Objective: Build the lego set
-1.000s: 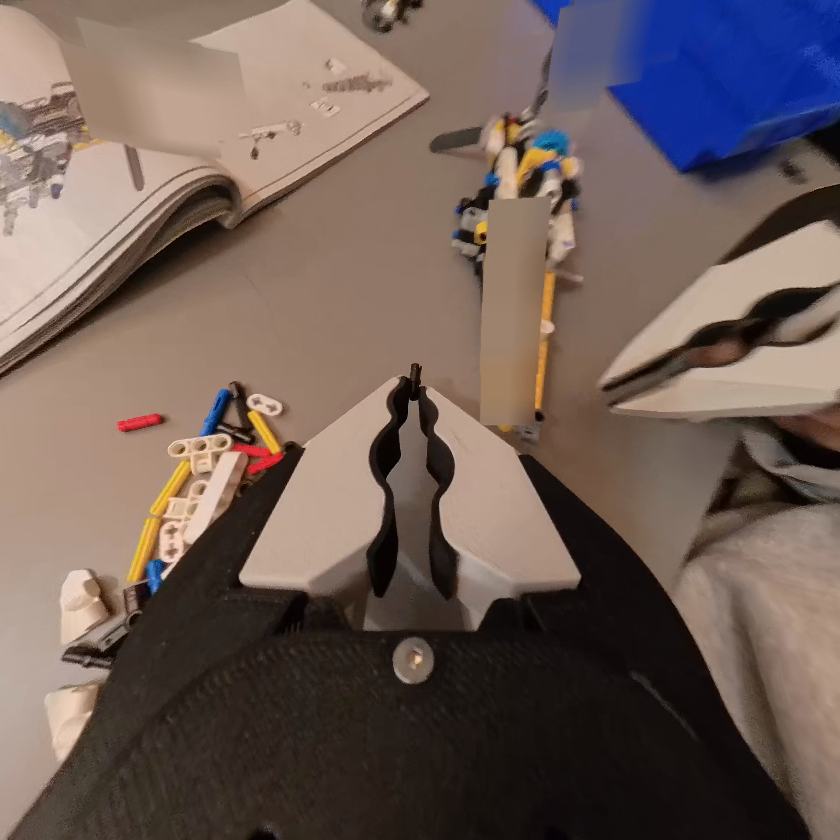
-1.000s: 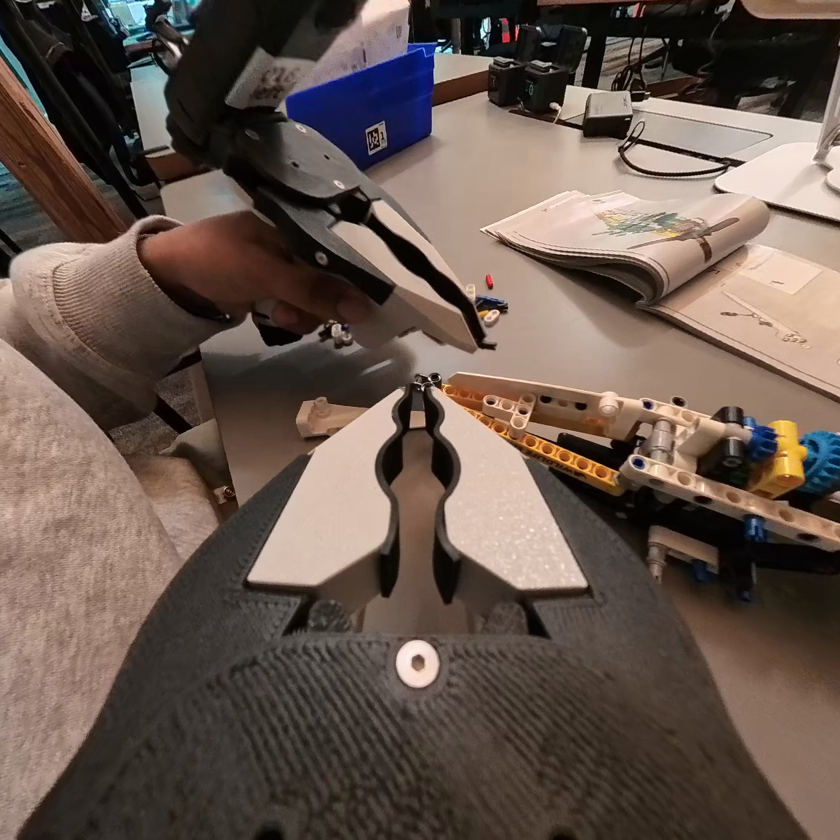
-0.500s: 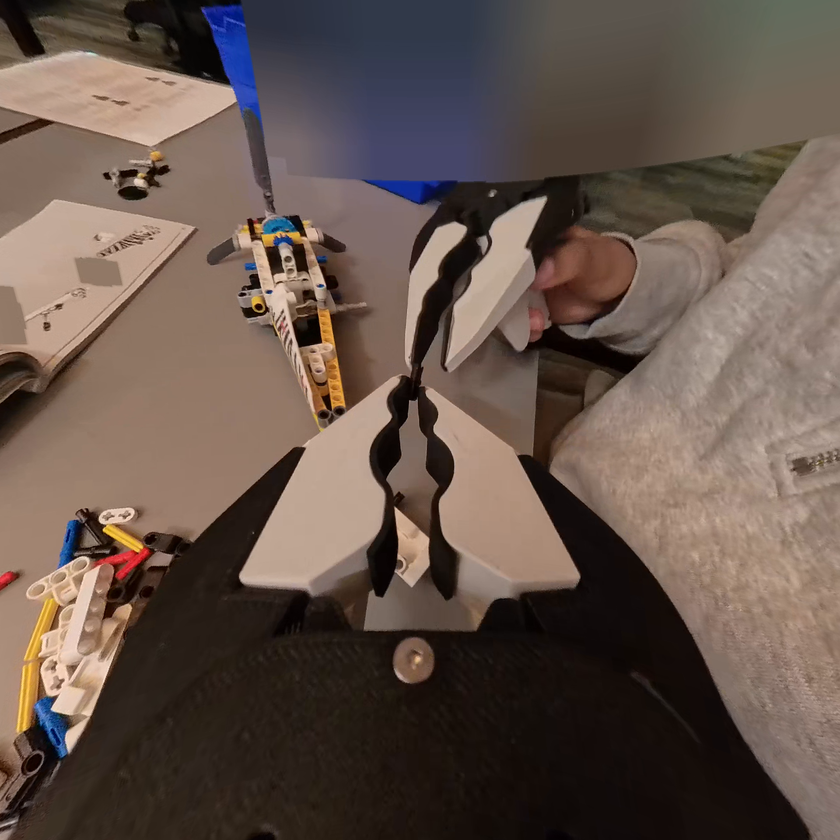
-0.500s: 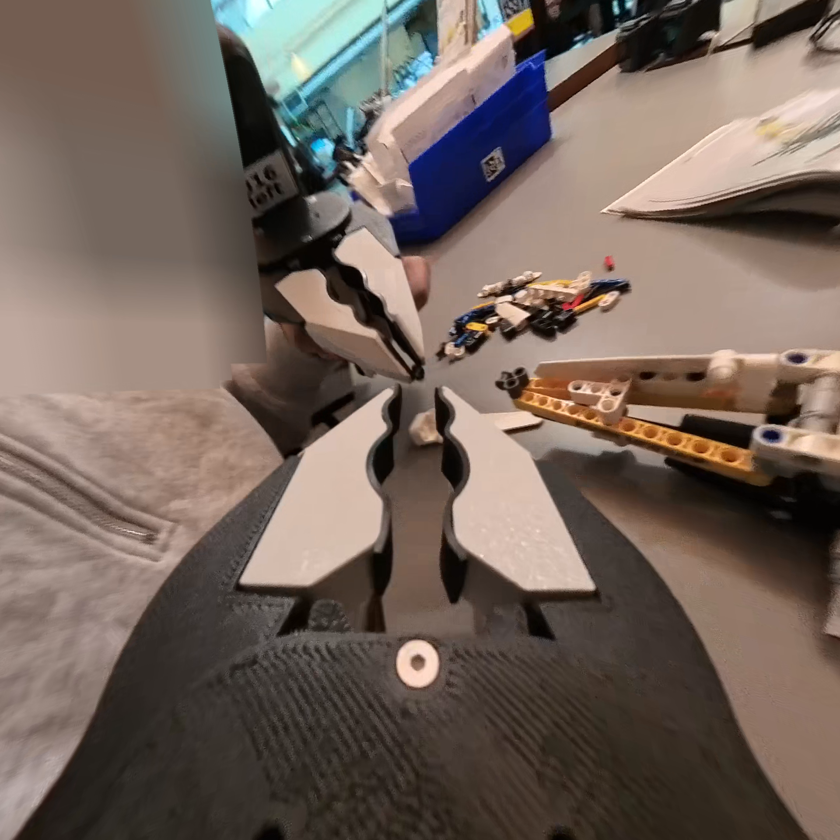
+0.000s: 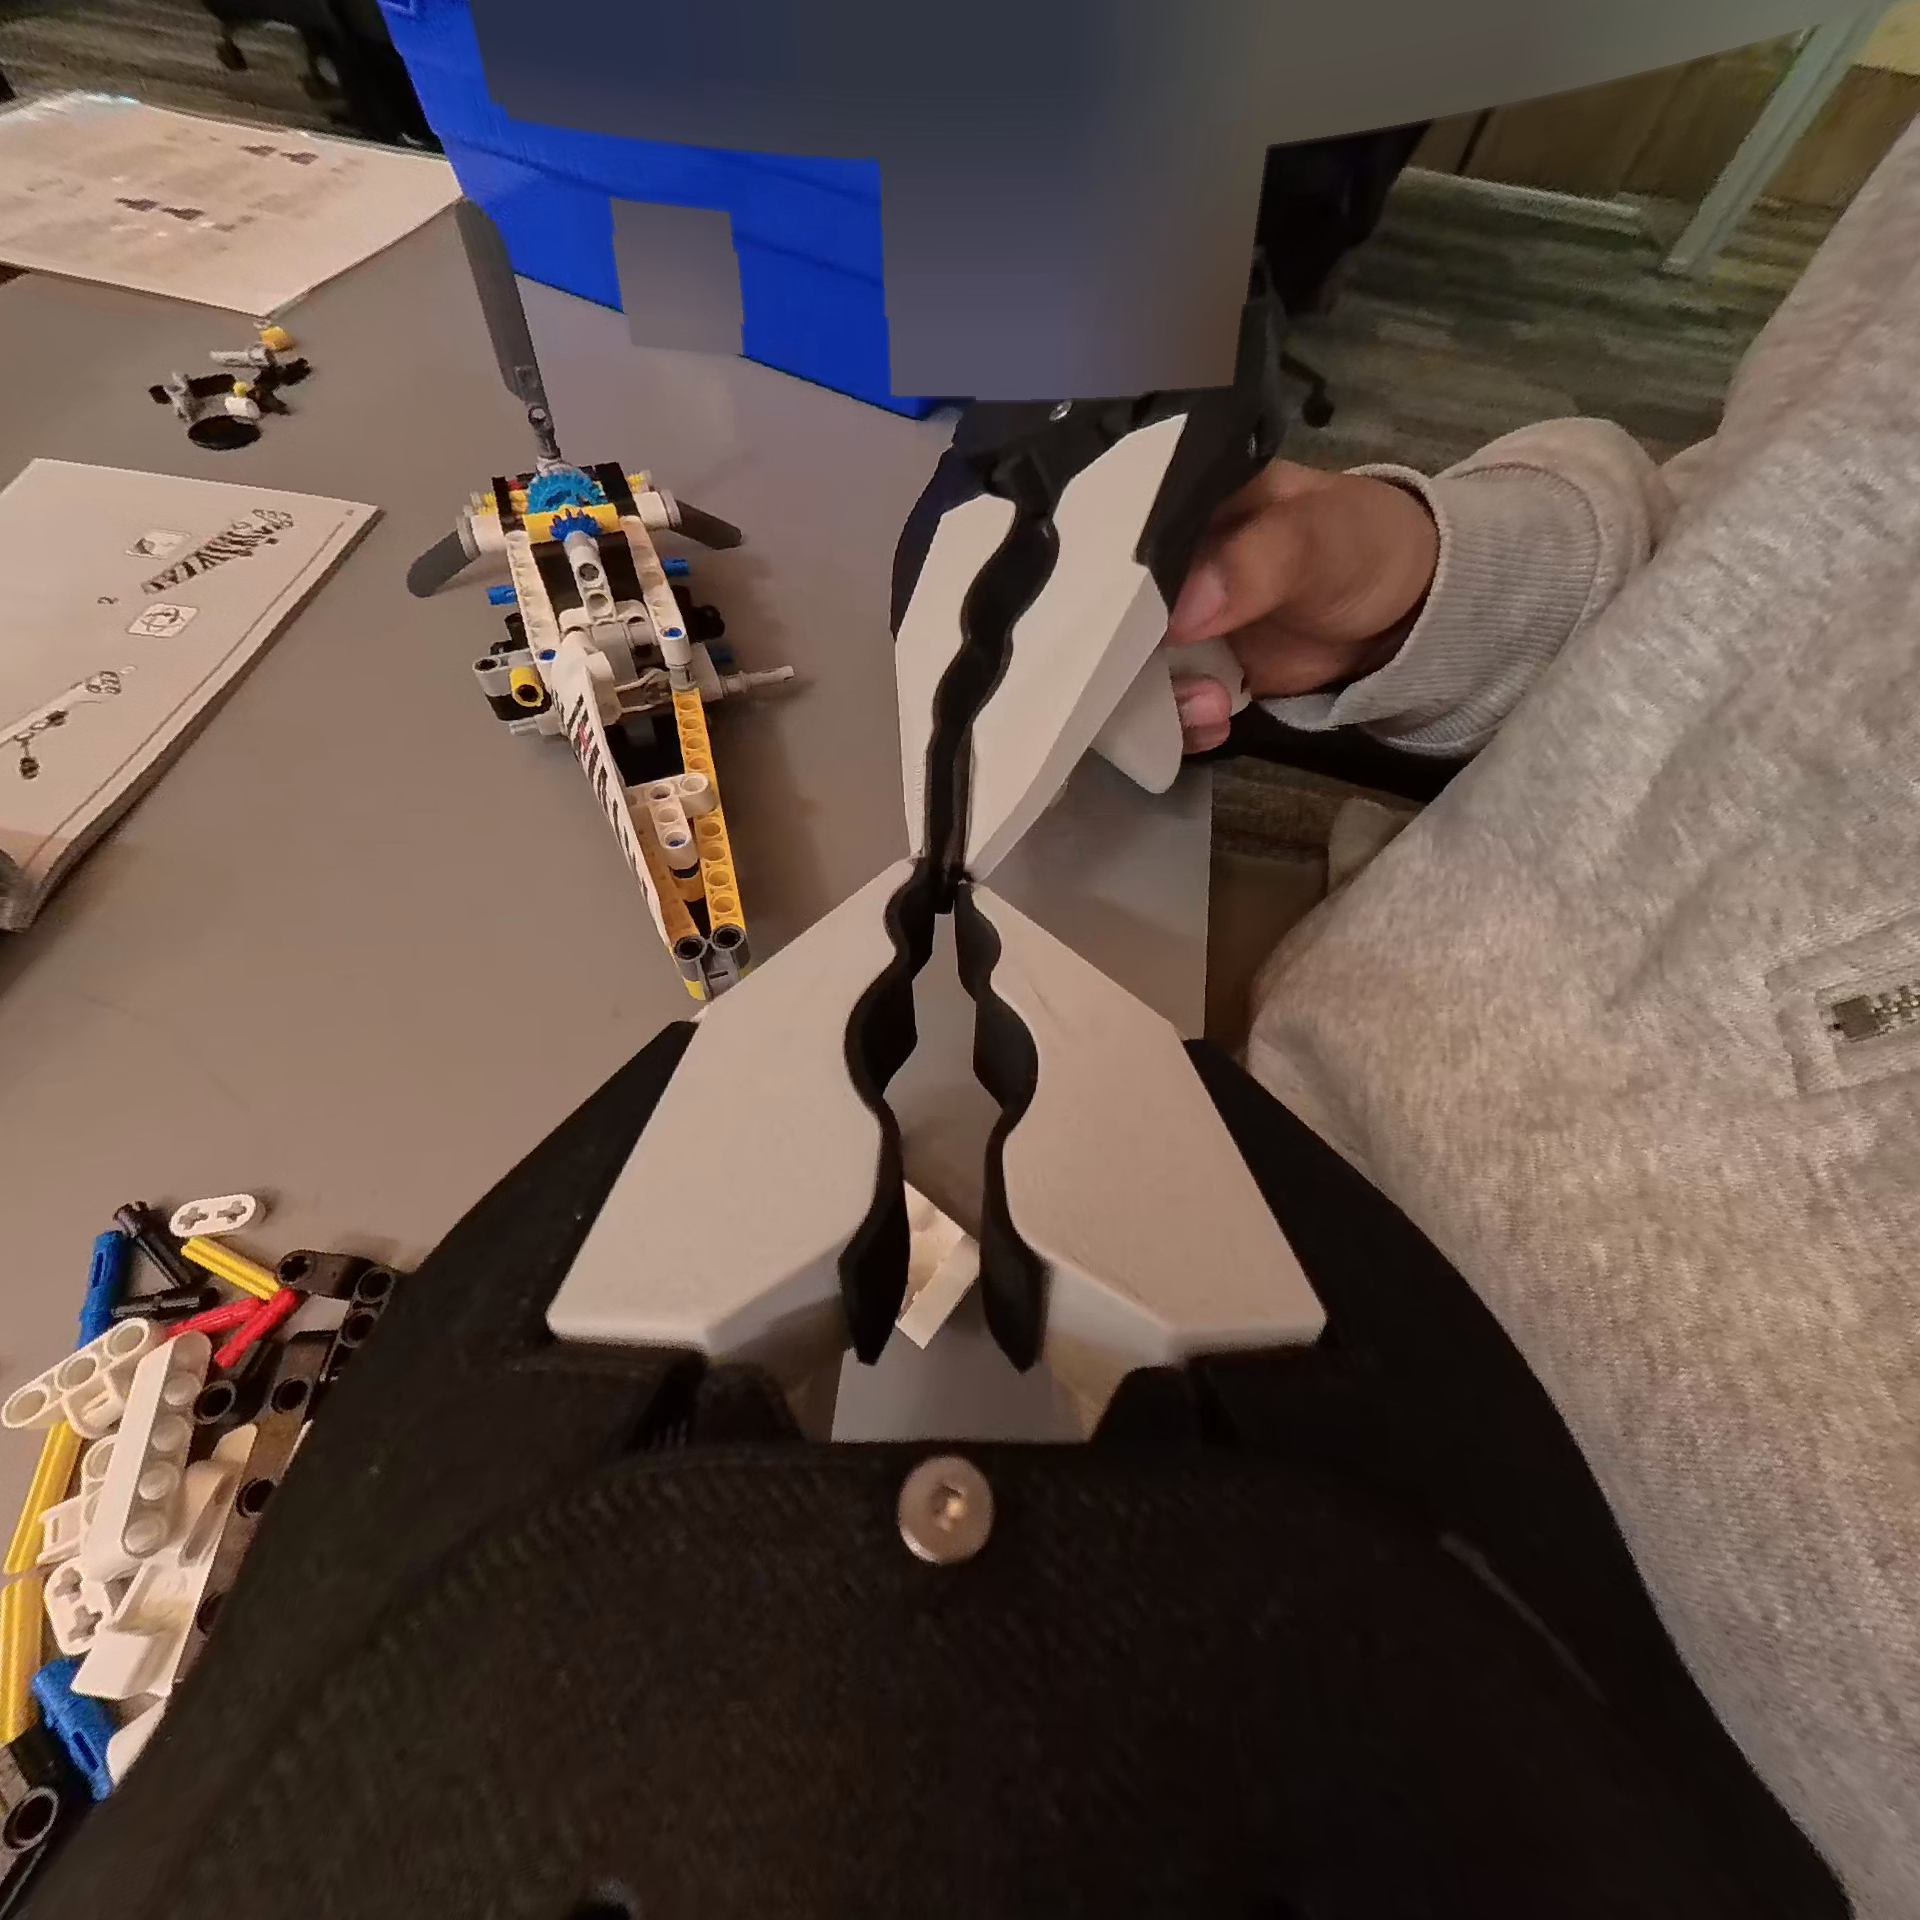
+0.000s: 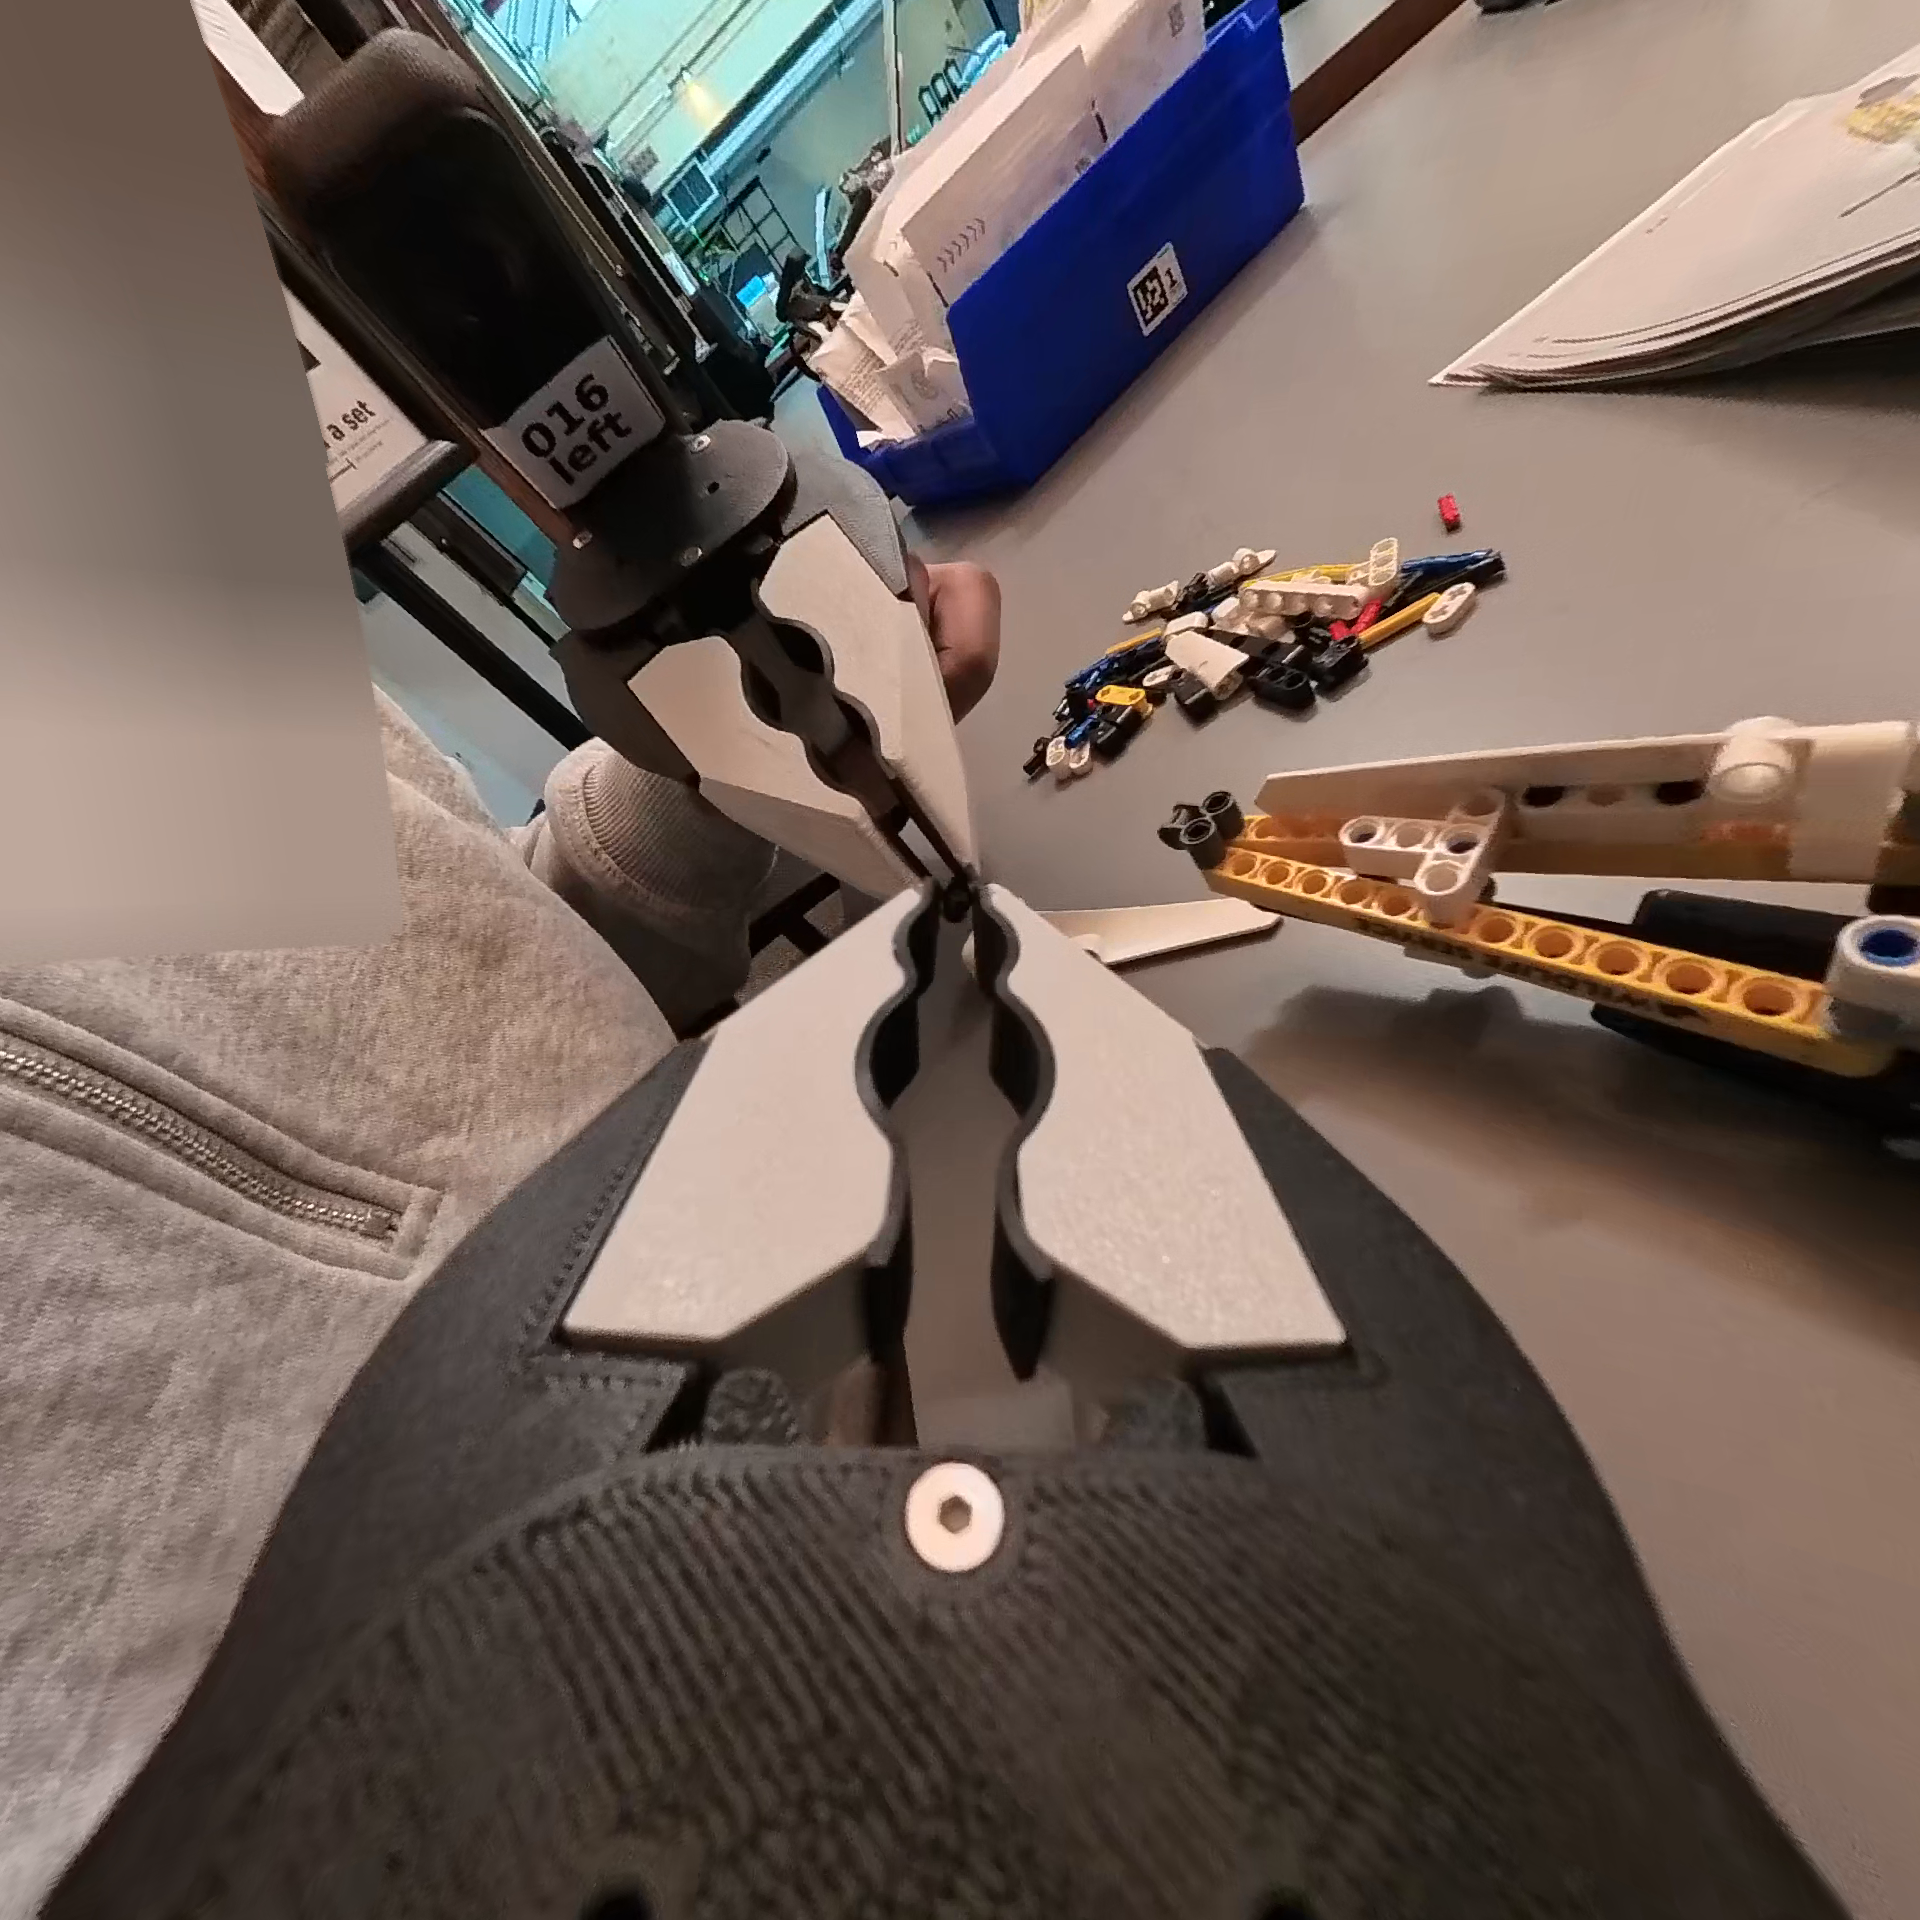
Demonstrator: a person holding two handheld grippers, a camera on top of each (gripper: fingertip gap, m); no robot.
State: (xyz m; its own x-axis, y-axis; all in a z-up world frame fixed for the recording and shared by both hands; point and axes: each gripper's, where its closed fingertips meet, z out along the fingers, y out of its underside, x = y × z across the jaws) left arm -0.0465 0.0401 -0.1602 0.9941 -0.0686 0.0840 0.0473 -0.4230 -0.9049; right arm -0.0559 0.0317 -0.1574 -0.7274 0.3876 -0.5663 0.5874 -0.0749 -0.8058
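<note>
My left tongs and right tongs meet tip-to-tip beside the helicopter model, both clamped on one tiny black pin: light, rigid, slippery, so I grip it by its ends.

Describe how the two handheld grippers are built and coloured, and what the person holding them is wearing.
Both grippers, left and right, look alike: a textured black body with a silver screw, and two pale grey wedge-shaped jaws lined with wavy black pads. The left one carries a black camera with a white label. The person wears a light grey fleece top with ribbed cuffs and a zipped pocket.
</note>
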